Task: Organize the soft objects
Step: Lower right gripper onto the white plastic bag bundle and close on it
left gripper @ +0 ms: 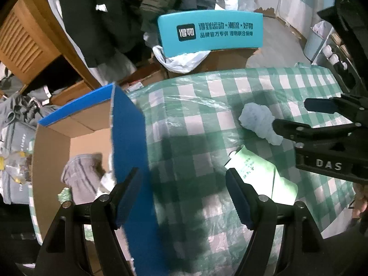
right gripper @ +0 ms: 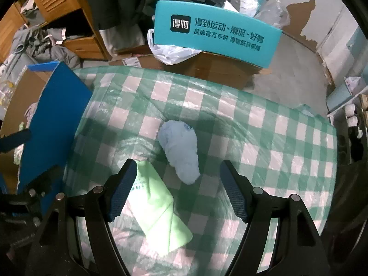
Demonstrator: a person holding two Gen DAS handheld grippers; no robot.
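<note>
A pale blue rolled soft bundle (right gripper: 180, 150) lies on the green checked tablecloth (right gripper: 264, 142); it also shows in the left wrist view (left gripper: 258, 120). A light green folded pouch (right gripper: 156, 207) lies beside it, also in the left wrist view (left gripper: 262, 177). An open cardboard box with blue flaps (left gripper: 128, 138) stands at the table's left and holds a grey soft item (left gripper: 80, 172). My right gripper (right gripper: 177, 188) is open just before the blue bundle, which lies between its fingers' line. My left gripper (left gripper: 184, 193) is open and empty by the box flap.
A teal box with printed characters (right gripper: 214, 36) rests on brown cartons (right gripper: 218, 69) beyond the table. A white plastic bag (right gripper: 170, 51) lies by it. Wooden shelving (right gripper: 66, 11) and piled clothes (right gripper: 46, 46) stand at the left. The table edge runs at the right.
</note>
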